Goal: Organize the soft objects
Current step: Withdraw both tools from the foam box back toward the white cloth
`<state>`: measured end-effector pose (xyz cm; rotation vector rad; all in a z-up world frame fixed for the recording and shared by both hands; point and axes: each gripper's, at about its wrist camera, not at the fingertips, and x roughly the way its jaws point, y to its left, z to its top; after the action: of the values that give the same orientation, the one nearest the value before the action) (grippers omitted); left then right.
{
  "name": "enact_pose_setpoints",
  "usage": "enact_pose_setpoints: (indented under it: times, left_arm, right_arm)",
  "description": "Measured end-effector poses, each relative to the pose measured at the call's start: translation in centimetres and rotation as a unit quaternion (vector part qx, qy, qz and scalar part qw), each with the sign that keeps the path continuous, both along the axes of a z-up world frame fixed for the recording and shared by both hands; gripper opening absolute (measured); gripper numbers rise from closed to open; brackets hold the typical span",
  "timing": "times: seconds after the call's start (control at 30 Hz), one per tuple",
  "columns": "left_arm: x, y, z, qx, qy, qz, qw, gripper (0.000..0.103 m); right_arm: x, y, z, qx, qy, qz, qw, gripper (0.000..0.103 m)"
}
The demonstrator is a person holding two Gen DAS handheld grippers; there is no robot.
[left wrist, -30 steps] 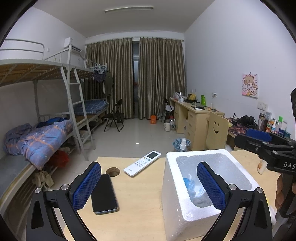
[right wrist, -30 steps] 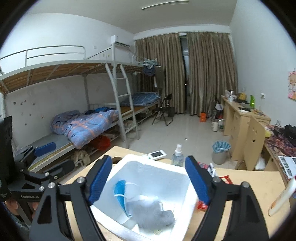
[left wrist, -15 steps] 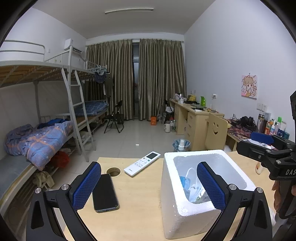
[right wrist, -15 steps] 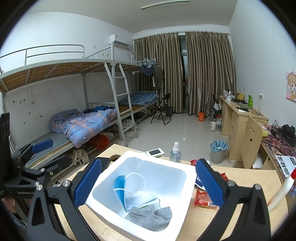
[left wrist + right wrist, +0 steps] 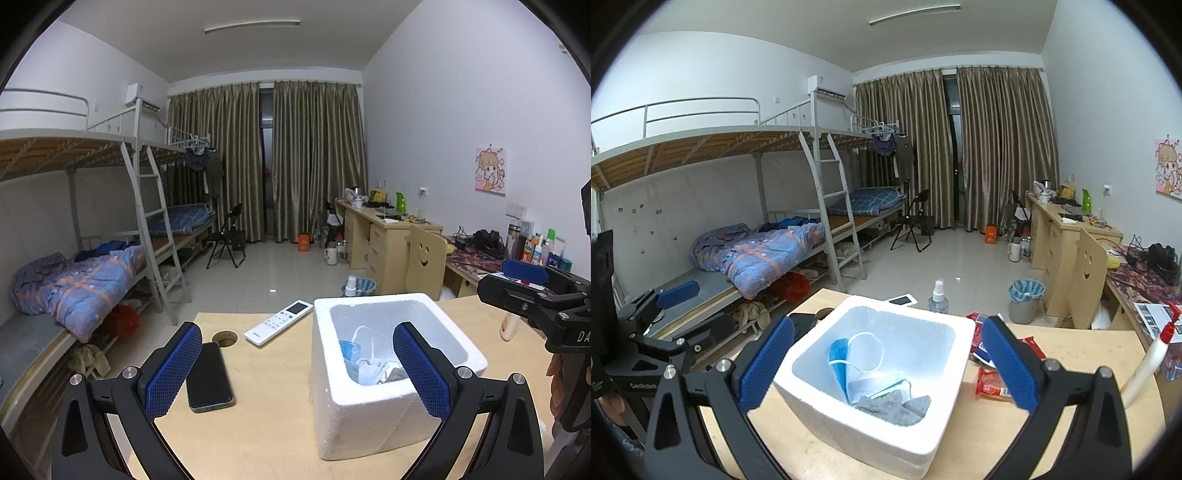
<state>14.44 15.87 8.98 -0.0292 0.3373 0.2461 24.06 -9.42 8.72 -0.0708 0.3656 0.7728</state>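
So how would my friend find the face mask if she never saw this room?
Look at the pale wooden table and find the white foam box standing on it. Inside lies the blue and white face mask with its white ear loop, beside a crumpled grey sock; it is the only blue thing in there.

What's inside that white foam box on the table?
Inside the foam box lie a blue face mask with white ear loops and a grey sock, the sock partly on the mask. A bit of green shows between them; anything beneath is covered.

The wooden table (image 5: 266, 435) bears a foam box (image 5: 373, 417), phone (image 5: 208, 376), remote (image 5: 277, 322) and apparently snack packets (image 5: 991, 384).
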Motion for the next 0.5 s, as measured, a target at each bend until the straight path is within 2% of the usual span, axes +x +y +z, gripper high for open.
enact_pose_setpoints:
  times: [0.5]
  left_arm:
    - [-5.1,-3.3,2.2,-0.002,-0.034,-0.007,0.9994,0.103]
  right_arm:
    - [-3.8,-3.5,1.0,0.017,-0.023,-0.013,1.000,0.103]
